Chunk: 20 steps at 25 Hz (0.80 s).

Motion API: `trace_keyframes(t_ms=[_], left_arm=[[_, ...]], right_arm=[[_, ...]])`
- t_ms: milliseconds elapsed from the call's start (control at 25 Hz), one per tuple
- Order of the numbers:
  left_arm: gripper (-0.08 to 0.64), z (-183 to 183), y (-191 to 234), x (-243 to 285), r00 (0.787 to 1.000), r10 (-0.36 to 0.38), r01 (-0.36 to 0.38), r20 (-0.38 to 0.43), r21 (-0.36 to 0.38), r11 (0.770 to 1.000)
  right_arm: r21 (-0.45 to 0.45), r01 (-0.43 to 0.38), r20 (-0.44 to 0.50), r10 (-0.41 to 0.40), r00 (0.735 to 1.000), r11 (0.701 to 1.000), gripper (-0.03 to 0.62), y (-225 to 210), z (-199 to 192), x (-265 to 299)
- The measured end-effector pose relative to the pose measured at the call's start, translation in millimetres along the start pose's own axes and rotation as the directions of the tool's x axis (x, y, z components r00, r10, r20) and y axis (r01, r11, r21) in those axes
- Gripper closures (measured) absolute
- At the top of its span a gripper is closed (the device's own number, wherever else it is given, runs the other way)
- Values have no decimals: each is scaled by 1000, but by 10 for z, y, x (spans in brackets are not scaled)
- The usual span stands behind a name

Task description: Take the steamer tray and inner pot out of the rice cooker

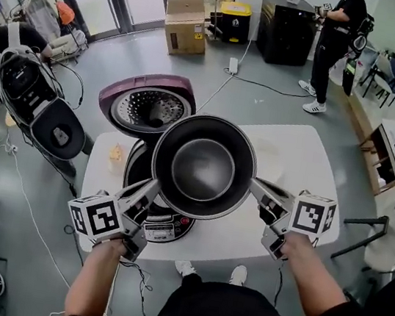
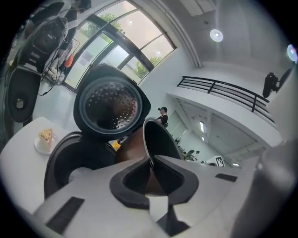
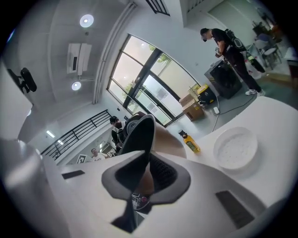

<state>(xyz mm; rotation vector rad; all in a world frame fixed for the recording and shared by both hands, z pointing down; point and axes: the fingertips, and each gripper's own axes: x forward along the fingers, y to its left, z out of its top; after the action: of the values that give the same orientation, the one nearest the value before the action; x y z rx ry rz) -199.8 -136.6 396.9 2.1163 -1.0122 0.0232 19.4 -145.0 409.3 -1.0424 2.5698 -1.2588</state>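
Note:
The dark metal inner pot (image 1: 204, 166) hangs above the open rice cooker (image 1: 165, 224), held by its rim from both sides. My left gripper (image 1: 153, 193) is shut on the rim at the pot's lower left, and the thin edge (image 2: 158, 139) runs between its jaws (image 2: 151, 162). My right gripper (image 1: 256, 189) is shut on the rim at the pot's right, where the rim (image 3: 139, 135) is clamped in its jaws (image 3: 148, 160). The white perforated steamer tray (image 3: 235, 148) lies flat on the table to the right. The cooker's lid (image 1: 146, 104) stands open behind the pot.
The cooker sits on a white table (image 1: 308, 164). A small dish with food (image 1: 116, 154) stands left of the cooker, and a yellow bottle (image 3: 190, 142) stands on the table. On the floor are cardboard boxes (image 1: 185, 21), a cable and equipment. A person (image 1: 335, 41) stands far back.

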Motion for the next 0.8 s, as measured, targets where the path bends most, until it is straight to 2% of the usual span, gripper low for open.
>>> trace_keyframes(t_ms=[160,480,800], left_arm=[[529,-216,-283,310,999,-39,39,-35,-17,999],[529,-754,-713,907,995,-62,61,-82,-18,998],[529,-1200,-865,1420,985,-58,53,-163,-36,998]], right_arm=[[1,46,24,-46,999,999,561,-235,69,-375],[7,150,57,-150,987,989,563,-806,62,-1153],[50,224,44,-226,973,973,563,-1353,-6,-1551]])
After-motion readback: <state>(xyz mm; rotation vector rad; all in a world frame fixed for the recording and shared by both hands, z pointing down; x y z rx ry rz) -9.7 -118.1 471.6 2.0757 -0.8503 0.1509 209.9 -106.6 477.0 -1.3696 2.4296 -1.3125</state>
